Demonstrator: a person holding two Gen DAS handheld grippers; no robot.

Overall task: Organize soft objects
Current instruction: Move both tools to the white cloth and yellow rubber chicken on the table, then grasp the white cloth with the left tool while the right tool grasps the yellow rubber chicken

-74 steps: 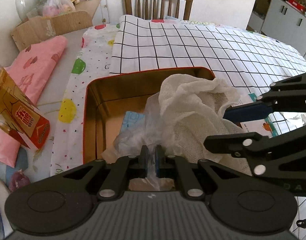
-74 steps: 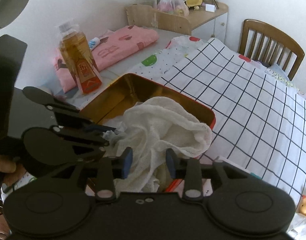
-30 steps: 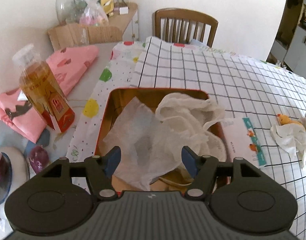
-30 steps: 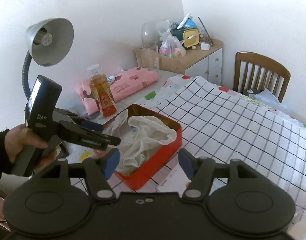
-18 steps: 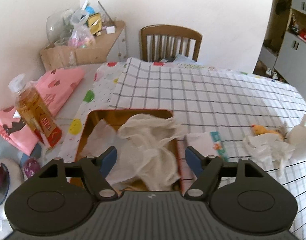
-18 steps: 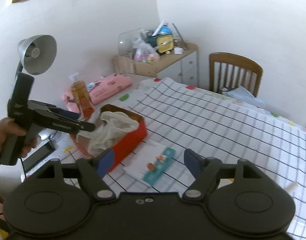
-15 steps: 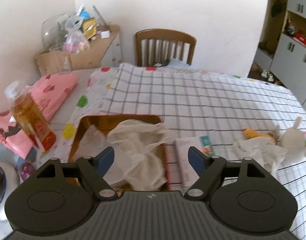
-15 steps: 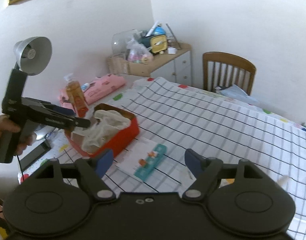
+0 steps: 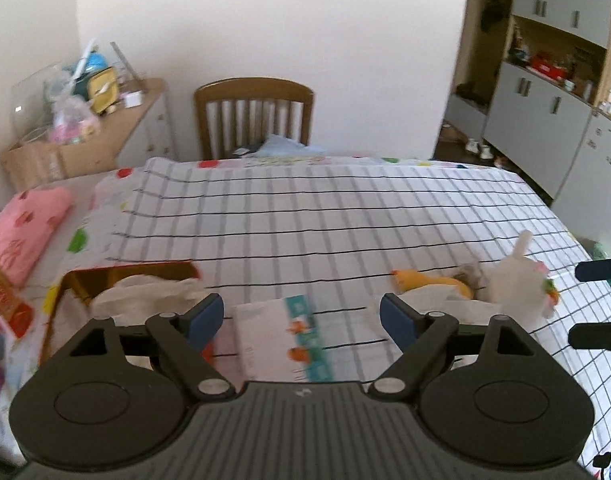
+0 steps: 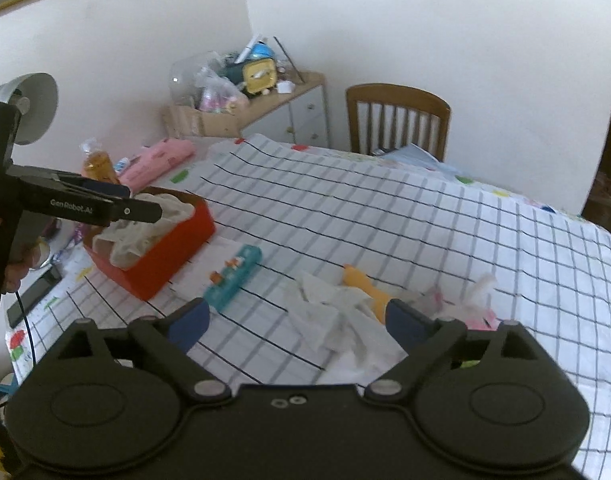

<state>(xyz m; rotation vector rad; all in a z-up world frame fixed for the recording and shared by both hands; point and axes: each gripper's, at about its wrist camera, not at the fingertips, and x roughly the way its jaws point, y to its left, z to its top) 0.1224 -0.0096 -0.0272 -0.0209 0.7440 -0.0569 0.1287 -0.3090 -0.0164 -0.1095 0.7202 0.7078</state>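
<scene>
The surface (image 10: 385, 216) is covered by a white cloth with a black grid pattern, and a second white cloth with coloured dots (image 9: 105, 216) shows along its left edge. On the grid cloth sits a red rectangular tin box (image 10: 169, 256) holding crumpled white fabric (image 10: 145, 232). Just beside the box lies a flat white-and-teal printed booklet (image 10: 233, 276). Further right, a crumpled white tissue cloth (image 10: 333, 320) touches a yellow-orange plush toy (image 10: 365, 288) and a white plush bunny (image 9: 517, 280). On the left part of the surface rest a folded pink patterned cloth (image 10: 157, 160) and an amber plastic bottle (image 10: 99, 164).
</scene>
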